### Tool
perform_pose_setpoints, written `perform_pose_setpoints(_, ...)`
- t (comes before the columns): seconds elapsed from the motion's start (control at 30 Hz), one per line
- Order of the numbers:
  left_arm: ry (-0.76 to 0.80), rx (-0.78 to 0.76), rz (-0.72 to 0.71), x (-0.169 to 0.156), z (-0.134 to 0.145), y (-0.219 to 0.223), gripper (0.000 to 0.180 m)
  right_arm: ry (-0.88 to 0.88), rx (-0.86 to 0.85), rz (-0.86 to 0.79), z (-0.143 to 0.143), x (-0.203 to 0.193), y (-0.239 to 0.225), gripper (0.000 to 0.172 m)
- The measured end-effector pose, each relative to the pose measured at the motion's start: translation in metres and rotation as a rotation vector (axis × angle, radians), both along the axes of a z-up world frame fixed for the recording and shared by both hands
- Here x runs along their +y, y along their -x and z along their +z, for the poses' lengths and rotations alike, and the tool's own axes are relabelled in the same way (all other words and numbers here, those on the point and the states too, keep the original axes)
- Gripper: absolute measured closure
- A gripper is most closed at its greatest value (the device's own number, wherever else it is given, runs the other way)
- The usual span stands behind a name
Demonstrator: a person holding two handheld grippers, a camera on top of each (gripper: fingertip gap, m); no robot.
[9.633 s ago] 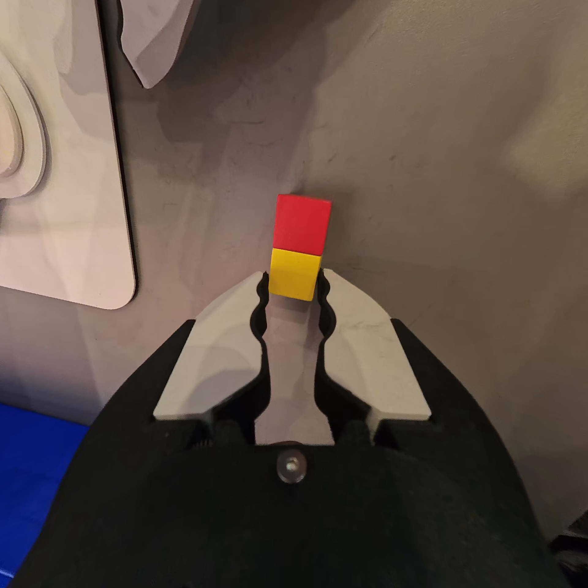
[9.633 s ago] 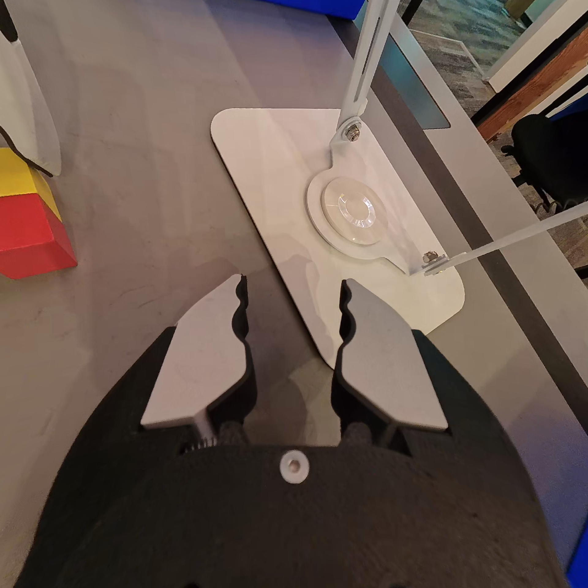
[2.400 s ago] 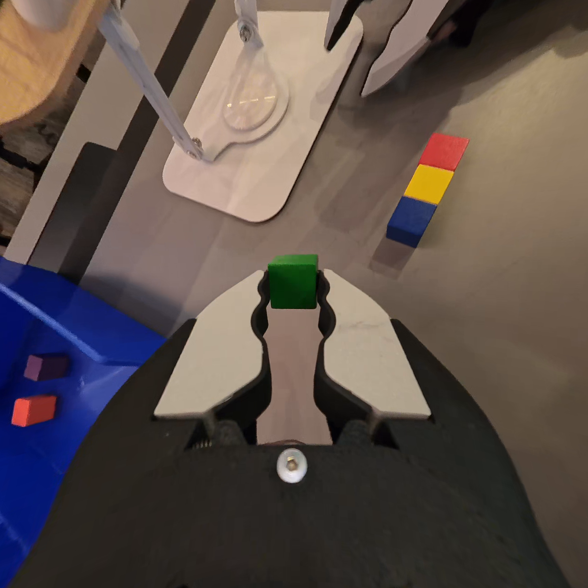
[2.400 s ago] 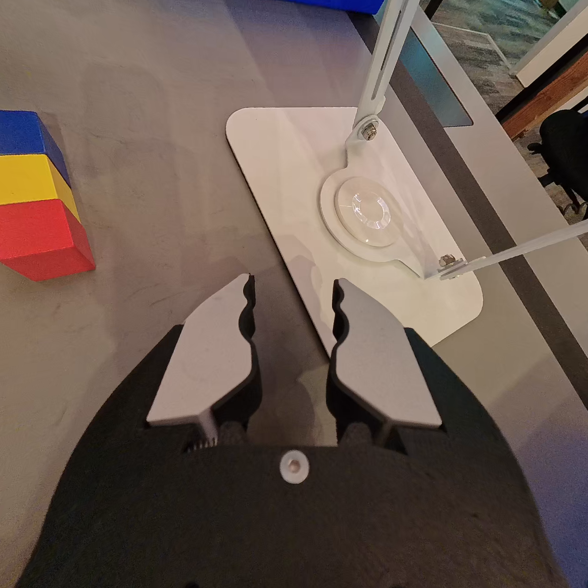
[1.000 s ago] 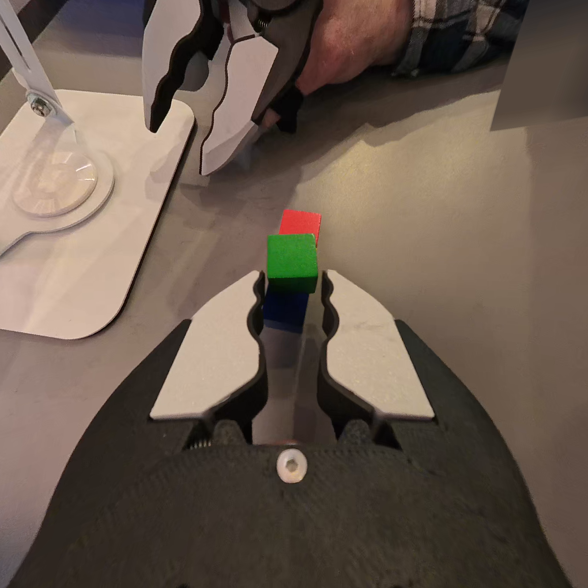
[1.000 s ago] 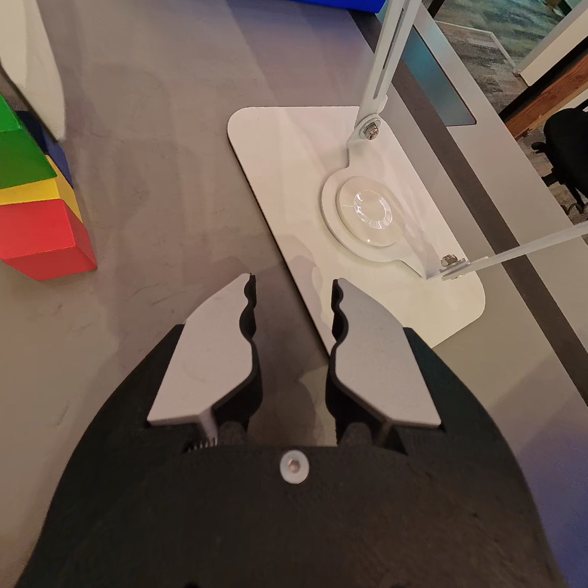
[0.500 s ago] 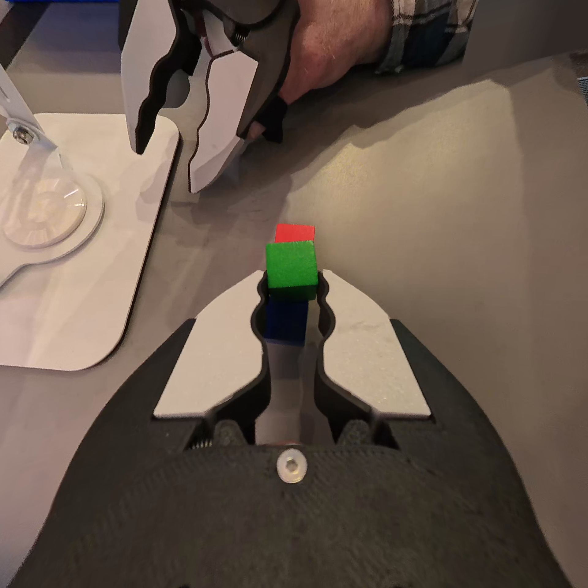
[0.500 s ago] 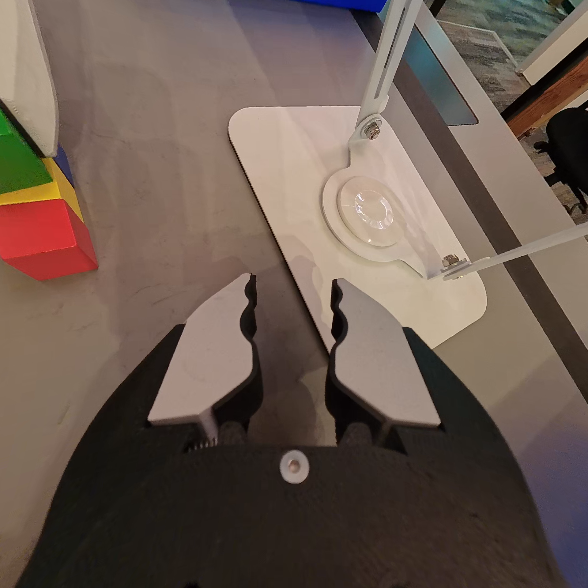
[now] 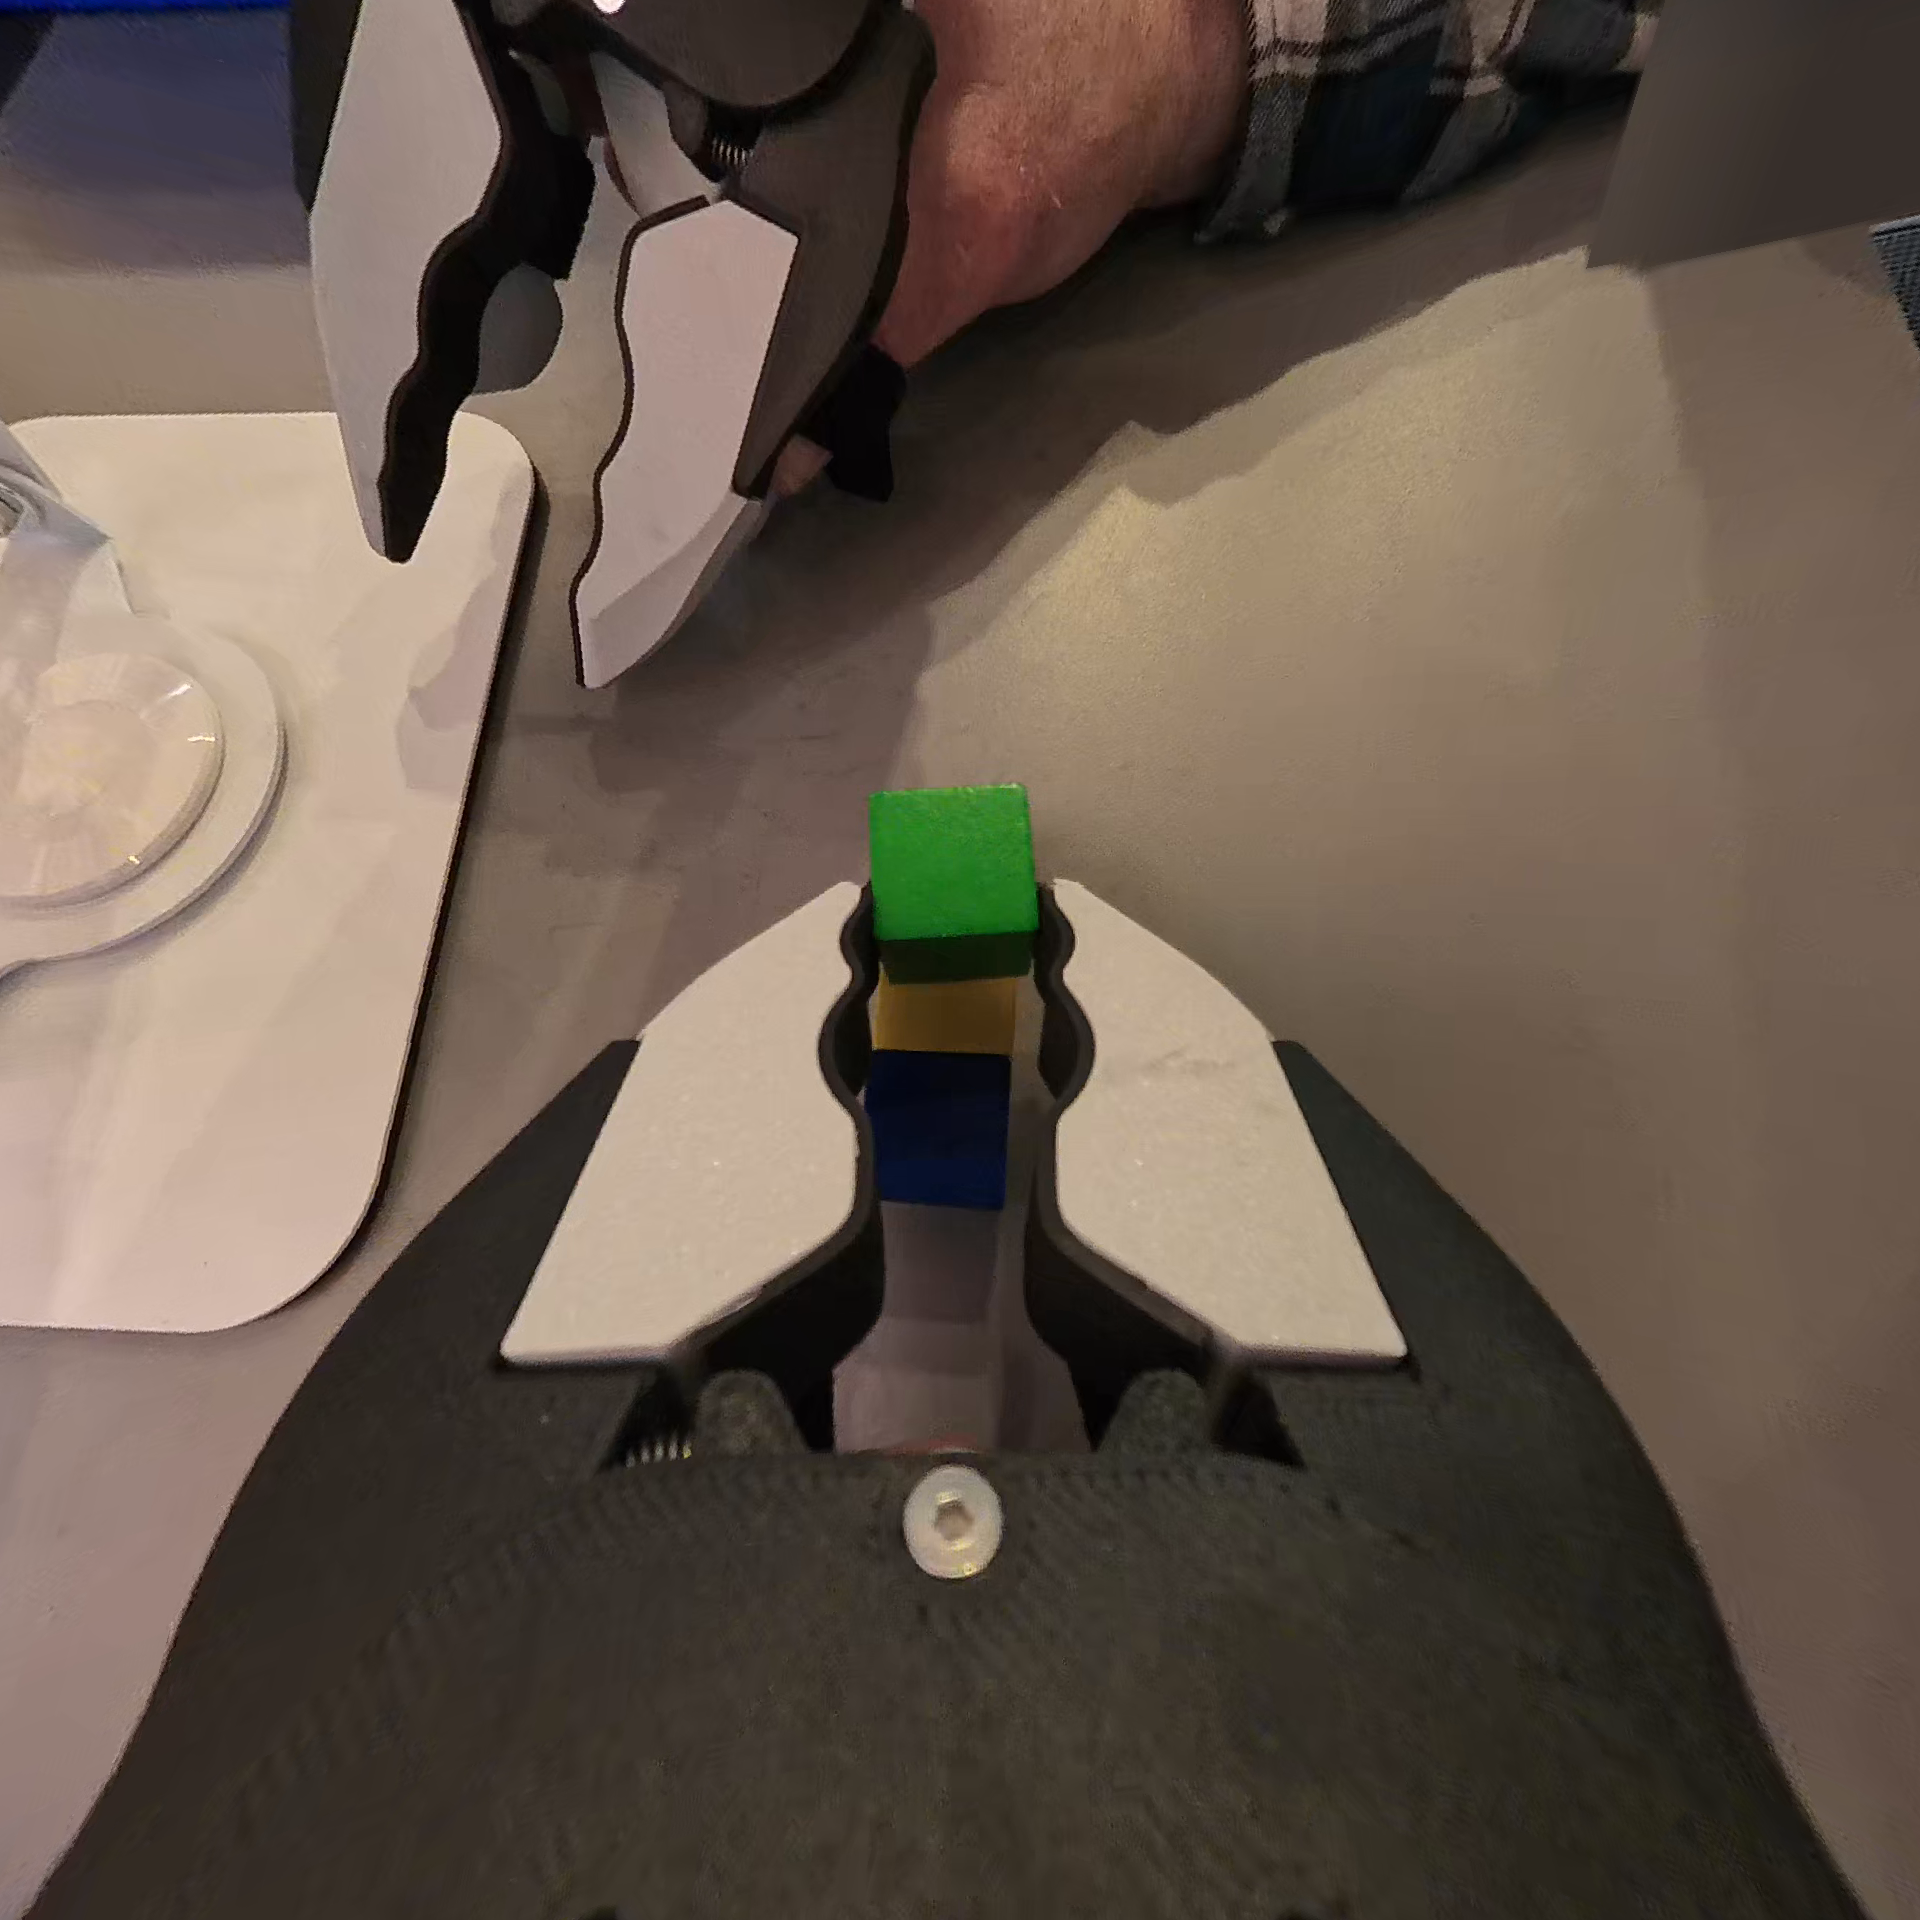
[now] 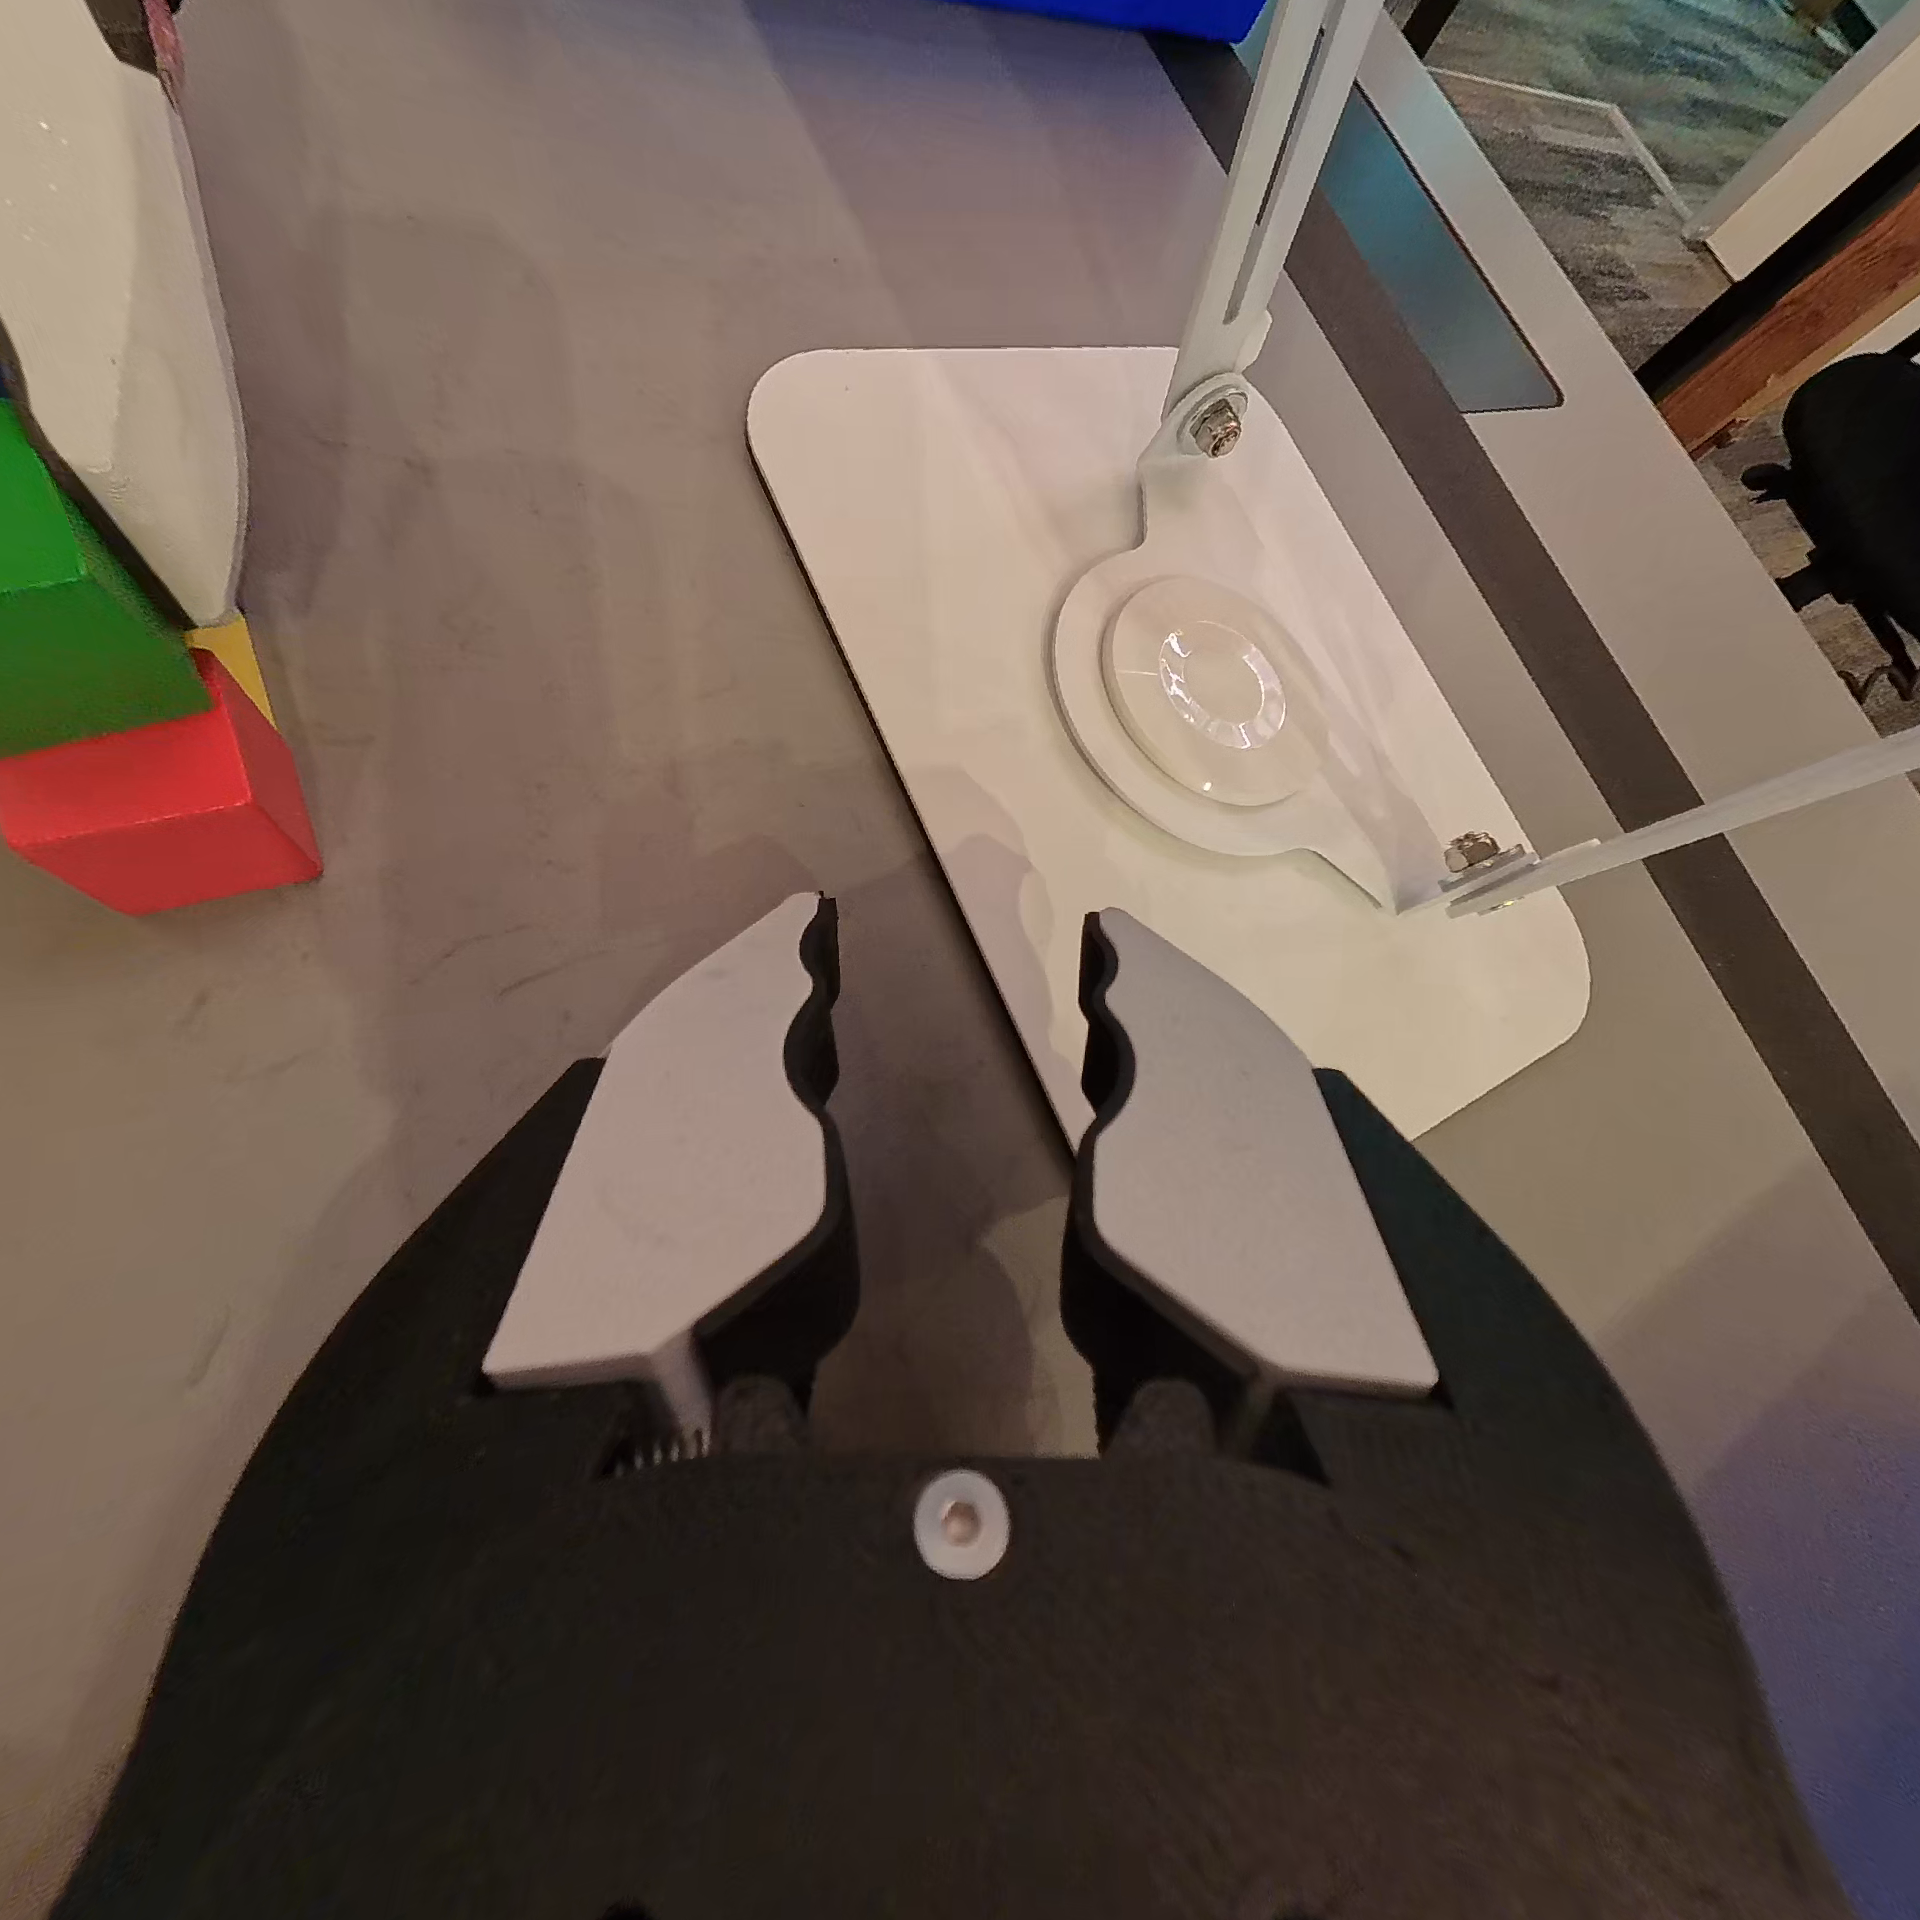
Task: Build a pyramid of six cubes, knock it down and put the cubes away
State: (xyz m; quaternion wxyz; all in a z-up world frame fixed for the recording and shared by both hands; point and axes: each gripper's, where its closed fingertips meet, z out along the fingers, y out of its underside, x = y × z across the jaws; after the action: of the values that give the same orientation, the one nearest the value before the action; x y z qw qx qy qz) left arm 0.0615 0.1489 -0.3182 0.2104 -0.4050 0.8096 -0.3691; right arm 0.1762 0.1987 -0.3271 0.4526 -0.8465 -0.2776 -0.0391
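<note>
Second row of the pyramid starting.
I am clamping the green cube (image 9: pixel 951 873) in the left gripper (image 9: pixel 951 914) jaws over the base row, while the right gripper (image 10: pixel 956 925) is idling with its jaws apart and nothing between them.

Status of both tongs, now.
Left tongs: closed on the green cube.
Right tongs: open, holding nothing.

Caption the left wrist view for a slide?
Left tool grips a green cube over the yellow and blue cubes.
</note>
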Motion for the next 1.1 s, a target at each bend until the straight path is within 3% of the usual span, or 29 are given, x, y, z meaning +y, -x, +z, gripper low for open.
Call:
perform_pose_setpoints(0.7, 0.032, 0.034, -0.055, 0.001, -0.001, 0.001, 0.152, 0.001, 0.000, 0.002, 0.000, 0.000, 0.000, 0.128)
perform_pose_setpoints(0.9, 0.028, 0.051, -0.055, 0.001, -0.005, 0.003, 0.136, 0.000, 0.000, 0.002, 0.000, 0.000, 0.000, 0.128)
perform_pose_setpoints(1.1, -0.041, -0.004, -0.016, 0.019, 0.022, 0.022, 0.129, -0.001, -0.002, 0.002, 0.000, 0.000, 0.000, 0.128)
